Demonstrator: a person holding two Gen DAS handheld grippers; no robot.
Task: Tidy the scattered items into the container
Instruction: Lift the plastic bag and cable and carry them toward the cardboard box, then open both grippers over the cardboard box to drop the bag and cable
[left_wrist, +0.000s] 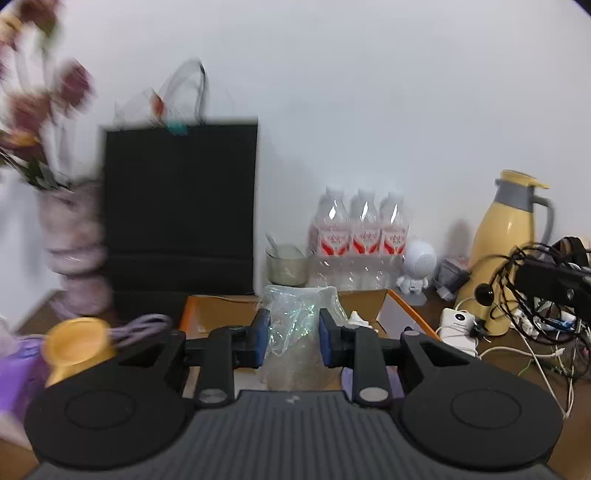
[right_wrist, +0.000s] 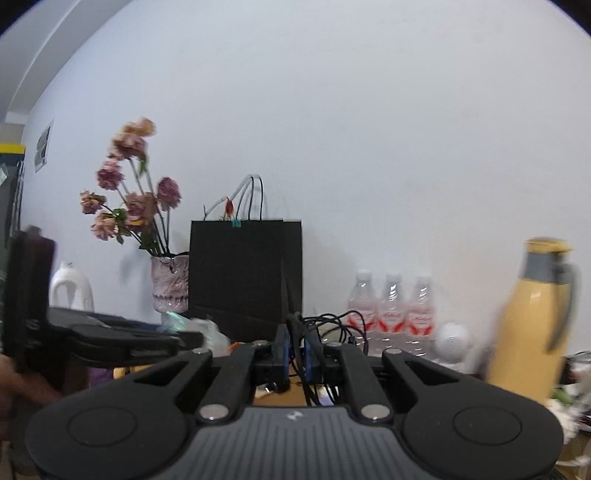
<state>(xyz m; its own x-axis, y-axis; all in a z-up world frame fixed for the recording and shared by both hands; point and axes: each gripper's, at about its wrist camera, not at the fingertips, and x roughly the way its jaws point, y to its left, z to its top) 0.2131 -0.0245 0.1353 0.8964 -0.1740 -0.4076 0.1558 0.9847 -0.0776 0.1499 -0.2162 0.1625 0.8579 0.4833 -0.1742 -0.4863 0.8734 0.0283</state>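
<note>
**Both grippers loaded above the orange-rimmed box**

Left wrist view: the left gripper (left_wrist: 291, 338) has its blue-padded fingers (left_wrist: 260, 338) partly closed on a crumpled clear plastic bag (left_wrist: 295, 325), which bulges above and below the pads. Just beyond the fingertips lies an open cardboard box with orange rim (left_wrist: 406, 308) on the brown wooden worktop (left_wrist: 554, 373). Behind it stand a tall black paper bag (left_wrist: 181, 206), a shrink-wrapped pack of water bottles (left_wrist: 362, 229) and a yellow thermos jug (left_wrist: 506, 243). A tangle of black and white cables (left_wrist: 535, 325) spreads on the right, where the dark body of the other gripper also shows.

Right wrist view: the right gripper (right_wrist: 297, 354) has its fingers (right_wrist: 282, 350) pressed tight together on a bundle of thin black cable (right_wrist: 325, 325), whose loops rise above the tips and hang below them. Under the fingers a patch of the cardboard box shows. To the left, the left gripper holds the clear bag beside a pink textured vase of dried roses (right_wrist: 170, 284).
</note>
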